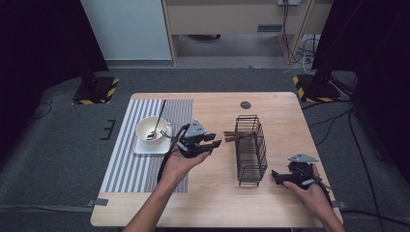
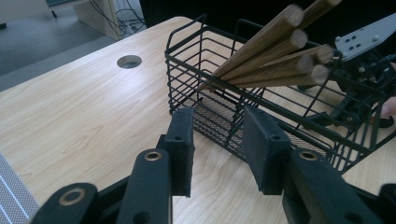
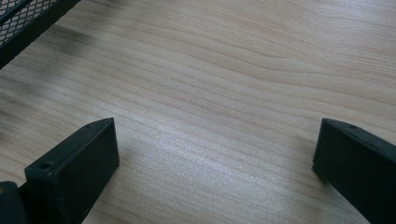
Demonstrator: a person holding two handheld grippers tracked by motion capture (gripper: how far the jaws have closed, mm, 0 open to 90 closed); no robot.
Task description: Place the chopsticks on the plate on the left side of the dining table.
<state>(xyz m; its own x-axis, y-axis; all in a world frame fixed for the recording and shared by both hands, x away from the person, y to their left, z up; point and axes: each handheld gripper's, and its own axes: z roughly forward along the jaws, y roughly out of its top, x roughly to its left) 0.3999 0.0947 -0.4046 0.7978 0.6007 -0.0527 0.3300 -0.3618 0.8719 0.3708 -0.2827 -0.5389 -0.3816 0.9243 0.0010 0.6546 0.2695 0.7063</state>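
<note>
The work in hand looks like loading wooden chopsticks (image 2: 275, 56) into the black wire basket (image 1: 251, 150), which lies on its side at the middle of the table (image 1: 212, 193). The bundle rests with its tips inside the basket and its blunt ends jutting out over the rim, toward the left tool (image 1: 212, 140).

That left tool hovers just beside the basket's open end, palm up under it, pointing level at the sticks. Its jaws stand narrowed with a gap and nothing between them, so it is released.

The right tool (image 1: 276, 175) rests low near the table's near right corner, beside the basket, jaws spread wide over bare wood and grasping nothing.

The next move probably calls for nudging the sticks deeper, or fetching the spoon (image 1: 155, 126) from the cup (image 1: 151, 129) on the striped mat (image 1: 130, 164).
</note>
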